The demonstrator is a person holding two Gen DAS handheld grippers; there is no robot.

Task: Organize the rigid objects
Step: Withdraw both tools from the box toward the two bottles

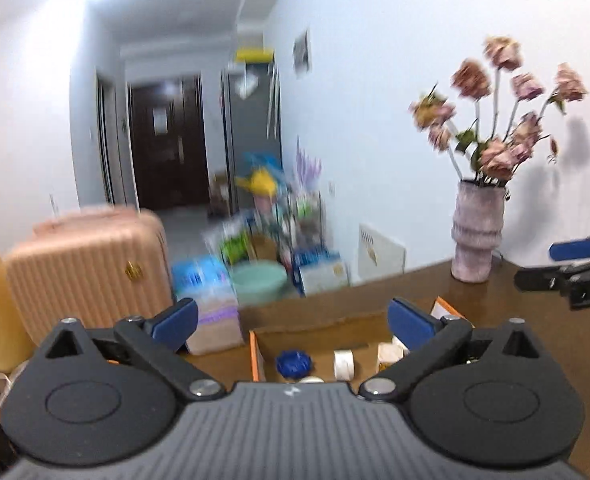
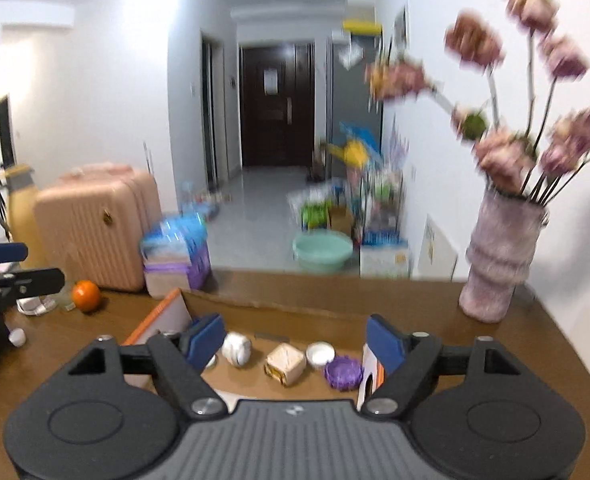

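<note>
- Brown table (image 2: 435,300) carries your open box (image 2: 231,300), vase (image 2: 495,256) at two o'clock.
- Both grippers, left (image 1: 293,320) and right (image 2: 295,340), gape wide, holding nothing.
- Lower slowly; pick the orange (image 2: 87,295) at ten o'clock.

box (image 2: 231,300) on table (image 2: 415,308); vase (image 2: 495,256) right of box.

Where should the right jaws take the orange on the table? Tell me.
Grip the orange across its widest middle, coming from above. It is round, sits free on the table, left of the cardboard box, so opposite sides are open. The open right gripper probably spans it.
</note>
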